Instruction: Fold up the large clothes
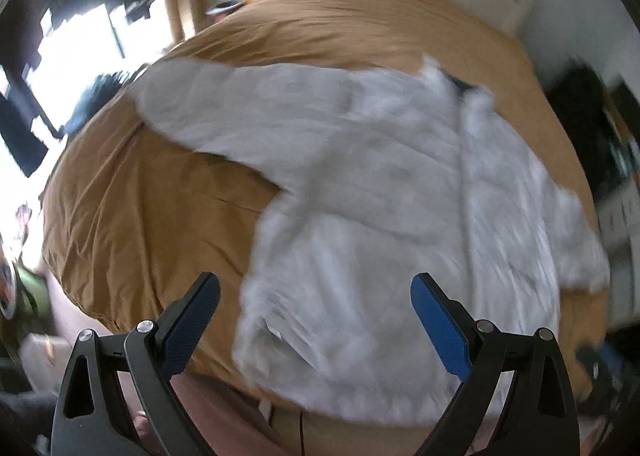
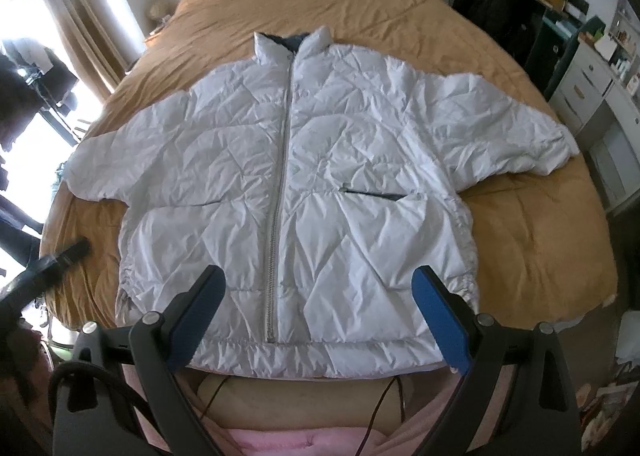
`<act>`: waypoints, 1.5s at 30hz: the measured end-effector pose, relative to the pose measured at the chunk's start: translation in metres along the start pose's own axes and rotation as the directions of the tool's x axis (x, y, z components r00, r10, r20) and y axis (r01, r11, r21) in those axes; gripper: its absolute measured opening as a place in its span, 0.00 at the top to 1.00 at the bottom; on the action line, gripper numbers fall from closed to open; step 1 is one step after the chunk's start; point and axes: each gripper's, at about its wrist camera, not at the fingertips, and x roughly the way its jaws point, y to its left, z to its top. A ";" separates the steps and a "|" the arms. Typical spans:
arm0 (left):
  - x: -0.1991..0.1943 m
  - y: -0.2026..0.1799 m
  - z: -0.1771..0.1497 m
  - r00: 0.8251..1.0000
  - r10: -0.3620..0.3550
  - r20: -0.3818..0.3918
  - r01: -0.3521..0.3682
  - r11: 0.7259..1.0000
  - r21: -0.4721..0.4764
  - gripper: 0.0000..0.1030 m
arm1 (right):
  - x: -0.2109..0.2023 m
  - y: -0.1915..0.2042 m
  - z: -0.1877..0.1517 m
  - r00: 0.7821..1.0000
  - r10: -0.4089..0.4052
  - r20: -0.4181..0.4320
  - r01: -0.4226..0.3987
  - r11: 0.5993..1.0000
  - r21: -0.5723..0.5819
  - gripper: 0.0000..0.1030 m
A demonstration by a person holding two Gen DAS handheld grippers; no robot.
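A white puffer jacket (image 2: 304,175) lies flat and zipped on a bed with a mustard cover (image 2: 520,240), collar away from me, both sleeves spread out to the sides. My right gripper (image 2: 320,284) is open and empty, held above the jacket's near hem. The left gripper shows at the left edge of the right wrist view (image 2: 60,256), over the cover beside the jacket's lower left corner. In the blurred left wrist view the jacket (image 1: 380,191) fills the middle and right. My left gripper (image 1: 316,288) is open and empty above its near edge.
A bright window with tan curtains (image 2: 76,27) stands to the left of the bed. A white drawer unit (image 2: 592,95) and dark furniture (image 2: 520,15) stand to the right. A pink fabric (image 2: 280,440) lies at the near foot of the bed.
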 end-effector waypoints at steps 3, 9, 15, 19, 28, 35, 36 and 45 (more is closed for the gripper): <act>0.037 0.082 0.049 1.000 -0.029 0.011 0.030 0.985 -0.167 0.06 | 0.019 0.001 0.009 1.000 -0.016 -0.026 0.016 1.000 -0.001 0.08; 0.107 0.214 0.151 0.996 0.071 0.057 -0.045 0.926 -0.374 0.06 | 0.061 0.009 0.038 0.998 -0.041 -0.056 0.040 0.999 -0.014 0.08; 0.182 0.283 0.227 0.995 0.076 0.060 -0.037 0.871 -0.490 0.06 | 0.106 0.015 0.075 0.992 -0.106 -0.062 0.105 0.994 -0.014 0.08; 0.226 0.296 0.253 0.998 0.051 0.043 -0.021 0.855 -0.519 0.07 | 0.132 0.014 0.094 0.986 -0.154 -0.065 0.154 0.988 -0.002 0.08; 0.255 0.289 0.265 0.999 0.019 0.051 0.012 0.834 -0.552 0.85 | 0.181 0.008 0.107 0.972 -0.198 -0.123 0.203 0.979 0.025 0.08; 0.147 0.209 0.285 0.967 0.005 0.254 0.095 0.921 -0.378 0.86 | 0.192 -0.014 0.110 0.982 -0.148 -0.118 0.156 0.986 0.063 0.08; 0.124 0.184 0.289 0.956 -0.033 0.292 0.136 0.932 -0.337 0.86 | 0.194 -0.018 0.112 0.984 -0.138 -0.111 0.146 0.987 0.070 0.08; 0.028 -0.043 0.293 0.873 -0.345 0.343 0.377 0.926 -0.028 0.86 | 0.249 -0.060 0.180 0.998 0.035 0.047 -0.038 0.996 0.080 0.50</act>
